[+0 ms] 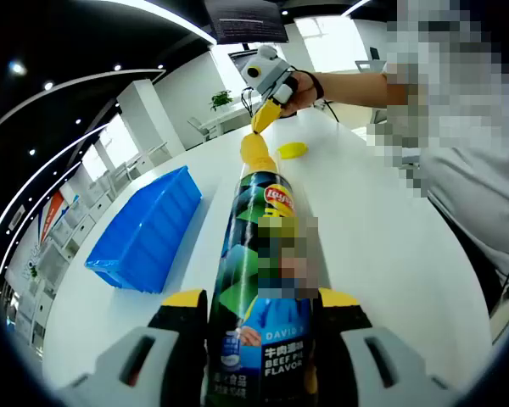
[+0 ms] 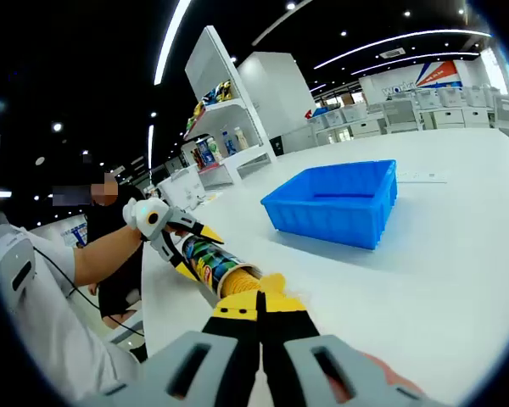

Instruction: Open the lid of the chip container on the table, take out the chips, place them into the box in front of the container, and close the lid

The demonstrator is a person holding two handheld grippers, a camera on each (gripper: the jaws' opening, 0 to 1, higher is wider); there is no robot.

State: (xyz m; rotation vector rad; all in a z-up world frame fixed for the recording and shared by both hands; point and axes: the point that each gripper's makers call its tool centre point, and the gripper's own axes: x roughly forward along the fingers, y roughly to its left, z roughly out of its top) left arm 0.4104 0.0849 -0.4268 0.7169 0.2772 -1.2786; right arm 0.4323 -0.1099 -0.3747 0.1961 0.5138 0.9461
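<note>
can point(image 1: 267, 280) clamped (table point(image 1: 390, 246) open)

White shelving point(image 2: 225, 102) and ceiling light strips point(image 2: 171, 38) behind table point(image 2: 458, 254).

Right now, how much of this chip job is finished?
Done: the lid is off; a yellow plastic lid lies on the white table. In hand: the left tool clamps the tall green chip can while the right tool closes on a stack of yellow chips at its mouth. Left: the blue plastic box has no chips visible inside, and the lid must go back on.
</note>
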